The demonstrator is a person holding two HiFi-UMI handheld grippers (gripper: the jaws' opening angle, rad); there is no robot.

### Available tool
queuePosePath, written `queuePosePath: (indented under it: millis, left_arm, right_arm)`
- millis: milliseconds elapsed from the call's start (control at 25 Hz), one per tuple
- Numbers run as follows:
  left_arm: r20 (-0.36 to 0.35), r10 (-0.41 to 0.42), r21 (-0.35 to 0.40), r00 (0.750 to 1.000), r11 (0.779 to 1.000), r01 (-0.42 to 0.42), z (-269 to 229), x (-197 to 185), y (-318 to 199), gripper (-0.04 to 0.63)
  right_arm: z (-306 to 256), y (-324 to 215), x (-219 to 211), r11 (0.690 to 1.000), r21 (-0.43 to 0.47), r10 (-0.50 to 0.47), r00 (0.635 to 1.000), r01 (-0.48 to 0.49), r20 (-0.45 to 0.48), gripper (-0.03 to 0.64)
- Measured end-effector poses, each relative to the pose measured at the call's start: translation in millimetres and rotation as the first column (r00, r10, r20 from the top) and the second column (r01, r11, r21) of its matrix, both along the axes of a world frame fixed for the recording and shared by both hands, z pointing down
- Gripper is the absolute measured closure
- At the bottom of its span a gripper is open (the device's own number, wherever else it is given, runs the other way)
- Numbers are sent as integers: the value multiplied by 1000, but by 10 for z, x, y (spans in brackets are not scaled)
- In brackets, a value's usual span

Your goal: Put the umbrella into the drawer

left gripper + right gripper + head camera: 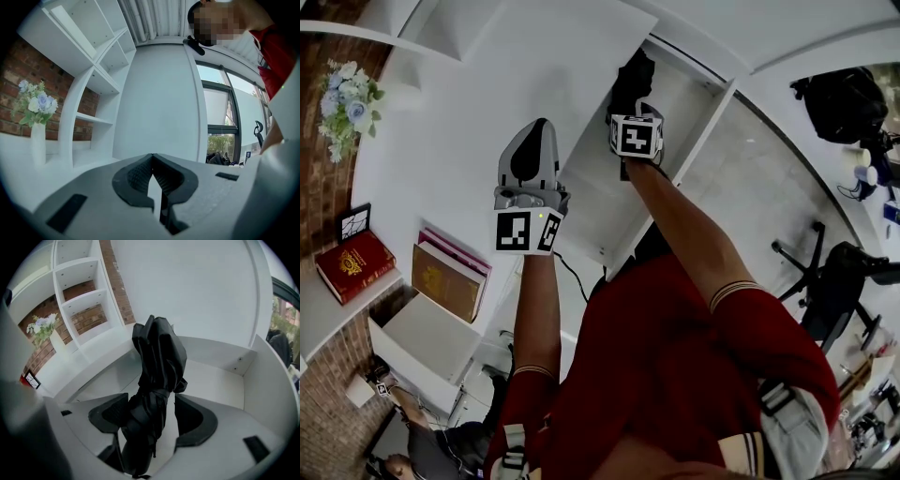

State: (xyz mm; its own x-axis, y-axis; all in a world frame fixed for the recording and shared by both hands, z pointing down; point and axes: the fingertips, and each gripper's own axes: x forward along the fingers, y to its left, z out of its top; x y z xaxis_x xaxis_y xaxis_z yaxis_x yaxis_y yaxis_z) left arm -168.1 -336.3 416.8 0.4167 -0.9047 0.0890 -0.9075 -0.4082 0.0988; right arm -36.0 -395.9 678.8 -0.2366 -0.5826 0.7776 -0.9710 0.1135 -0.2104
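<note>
Right gripper (149, 416) tilts down into drawer (220, 380), jaws spread loosely around umbrella (159, 352); left gripper (153, 161) held level beside drawer, clenched empty.

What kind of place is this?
Likely an office or lab dressed as a living room: white shelving, books, a flower vase, a brick wall, and an office chair.

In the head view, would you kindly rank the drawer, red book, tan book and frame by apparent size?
Largest, drawer; then red book and tan book, too alike to rank; smallest, frame.
</note>
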Motion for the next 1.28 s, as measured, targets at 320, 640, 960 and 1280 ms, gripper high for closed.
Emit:
queuePosePath:
  millis: [320,640,960,1280]
  left_arm:
    - [-4,20,6,1000,1000,-20,-65,20,94,589]
    - [-9,54,27,999,998,-53,-206,102,291,589]
    - [-14,84,54,996,995,-83,-393,162,577,589]
    - [-4,99,78,995,992,-99,-636,199,937,589]
  right_arm:
    - [-597,31,129,981,193,-20,1000,20,-4,334]
    - [-1427,251,110,902,411,-137,990,132,-20,398]
    - [-2352,623,-89,764,605,-258,965,226,-36,514]
    - [-3089,1133,-241,627,738,-373,928,250,2,617]
